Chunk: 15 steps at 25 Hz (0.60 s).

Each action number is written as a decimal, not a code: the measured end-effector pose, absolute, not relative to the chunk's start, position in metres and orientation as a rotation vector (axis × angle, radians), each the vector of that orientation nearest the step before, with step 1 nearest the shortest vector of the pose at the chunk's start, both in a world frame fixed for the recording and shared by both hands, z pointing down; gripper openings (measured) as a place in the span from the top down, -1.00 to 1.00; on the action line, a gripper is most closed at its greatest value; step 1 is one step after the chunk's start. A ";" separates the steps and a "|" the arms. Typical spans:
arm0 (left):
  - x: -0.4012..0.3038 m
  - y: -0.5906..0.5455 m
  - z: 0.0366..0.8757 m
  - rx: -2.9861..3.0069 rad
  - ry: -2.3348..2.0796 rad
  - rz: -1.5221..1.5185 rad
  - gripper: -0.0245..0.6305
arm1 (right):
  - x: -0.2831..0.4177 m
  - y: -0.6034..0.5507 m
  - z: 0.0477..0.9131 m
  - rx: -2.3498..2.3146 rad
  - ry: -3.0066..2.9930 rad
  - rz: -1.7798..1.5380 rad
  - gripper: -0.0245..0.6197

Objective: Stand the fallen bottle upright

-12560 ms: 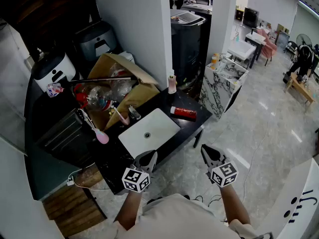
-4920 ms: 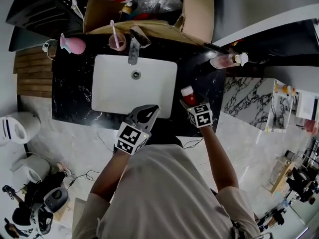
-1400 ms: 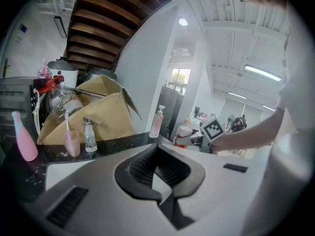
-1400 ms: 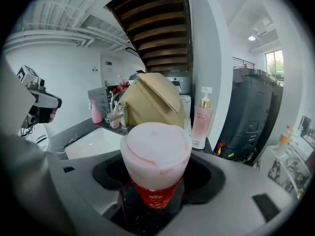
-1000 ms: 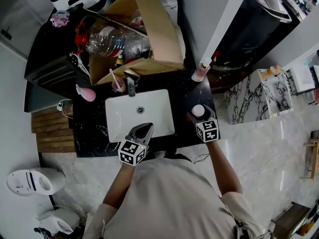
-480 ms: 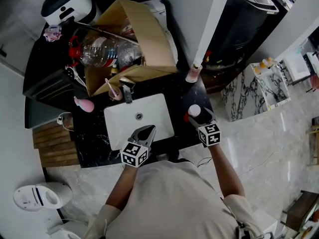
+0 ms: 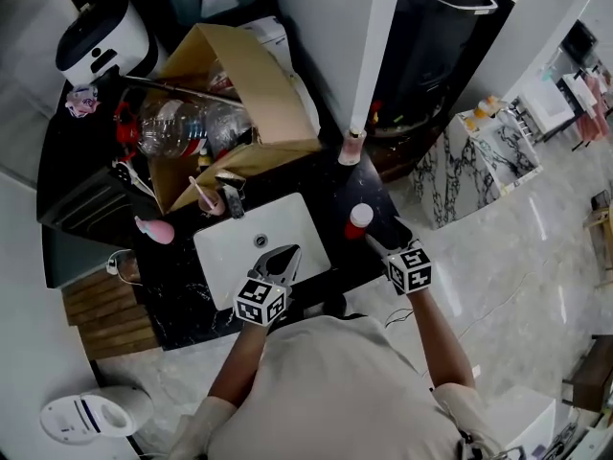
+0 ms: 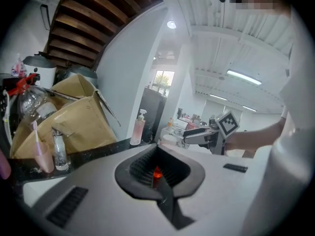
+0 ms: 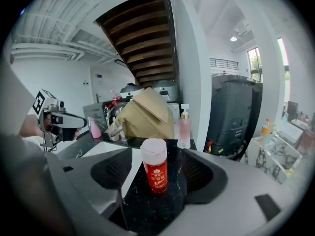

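Note:
A red bottle [image 7: 357,220] with a pale pink cap stands upright on the black marble counter [image 7: 335,195], right of the sink. In the right gripper view the bottle [image 9: 154,171] stands free in the wide gap between the jaws, touching neither. My right gripper [image 7: 381,241] is open, just in front of the bottle at the counter's front edge. My left gripper [image 7: 281,257] hangs over the sink's front rim, shut with nothing in it; in its own view the left gripper [image 8: 158,173] has its jaws pressed together.
A white sink basin [image 7: 259,247] with a faucet [image 7: 233,199] fills the counter's middle. A pink pump bottle [image 7: 351,147] stands at the back by the white pillar. A cardboard box [image 7: 239,75] with plastic bottles, a toothbrush cup [image 7: 204,202] and a pink item [image 7: 158,230] crowd the back left.
The bottle lay on its side at first and now stands. Since half a second ago my right gripper has let go and drawn back a little. The left gripper has stayed put.

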State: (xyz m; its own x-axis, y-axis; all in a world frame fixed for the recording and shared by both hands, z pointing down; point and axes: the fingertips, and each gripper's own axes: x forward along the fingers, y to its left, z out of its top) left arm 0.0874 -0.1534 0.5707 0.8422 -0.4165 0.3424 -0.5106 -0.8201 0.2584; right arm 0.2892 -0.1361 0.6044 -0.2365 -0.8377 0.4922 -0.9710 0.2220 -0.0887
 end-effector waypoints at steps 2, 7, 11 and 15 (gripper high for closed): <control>0.089 -0.155 0.567 2.691 -0.676 0.379 0.90 | 0.289 -0.129 0.600 1.695 -2.137 0.574 -0.10; 0.090 -0.155 0.560 2.708 -0.640 0.365 0.90 | 0.287 -0.110 0.585 1.745 -2.125 0.587 -0.09; 0.090 -0.156 0.554 2.726 -0.615 0.356 0.90 | 0.286 -0.098 0.572 1.785 -2.122 0.578 -0.08; 0.088 -0.155 0.548 2.732 -0.598 0.344 0.90 | 0.286 -0.088 0.564 1.817 -2.105 0.570 0.00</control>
